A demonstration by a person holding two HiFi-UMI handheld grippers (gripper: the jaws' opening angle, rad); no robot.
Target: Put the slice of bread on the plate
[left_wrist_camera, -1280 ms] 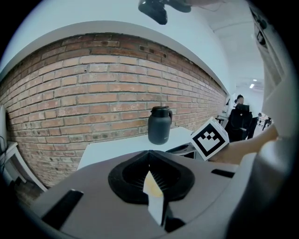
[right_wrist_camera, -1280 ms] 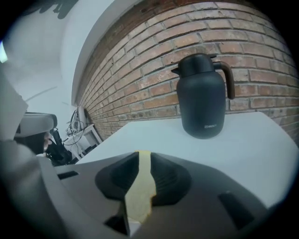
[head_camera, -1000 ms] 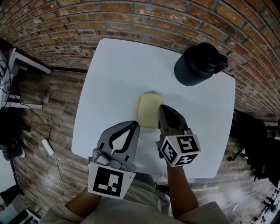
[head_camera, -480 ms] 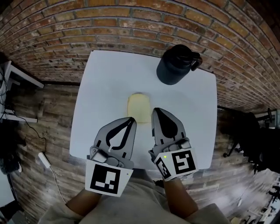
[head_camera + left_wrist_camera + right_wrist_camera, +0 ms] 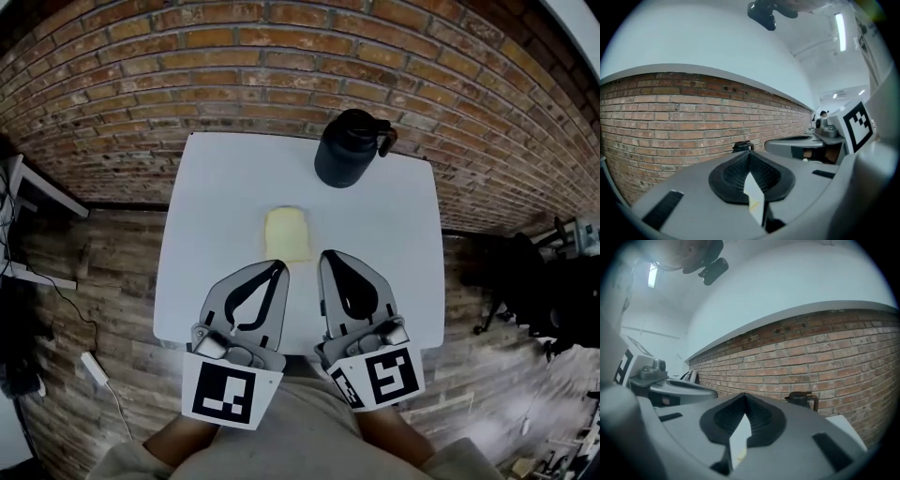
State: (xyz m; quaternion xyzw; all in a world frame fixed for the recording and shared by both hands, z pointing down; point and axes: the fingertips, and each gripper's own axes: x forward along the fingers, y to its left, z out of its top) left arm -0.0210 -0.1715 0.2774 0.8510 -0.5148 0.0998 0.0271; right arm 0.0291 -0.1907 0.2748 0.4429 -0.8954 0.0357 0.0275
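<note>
A pale yellow slice of bread lies flat in the middle of the white table. I cannot make out a plate under it. My left gripper and right gripper hover side by side above the table's near edge, just short of the bread. Both are shut with nothing between the jaws. In the left gripper view the gripper points level at the brick wall, and so does the gripper in the right gripper view. Neither of those views shows the bread.
A dark jug with a handle stands at the table's far right, and also shows small as the jug and the jug. A brick wall runs behind the table. Brick floor surrounds it, with cables at left.
Both grippers have risen and drawn back toward me. The right one, which stood at the bread's right edge, is now clear of it. The bread has not moved.
</note>
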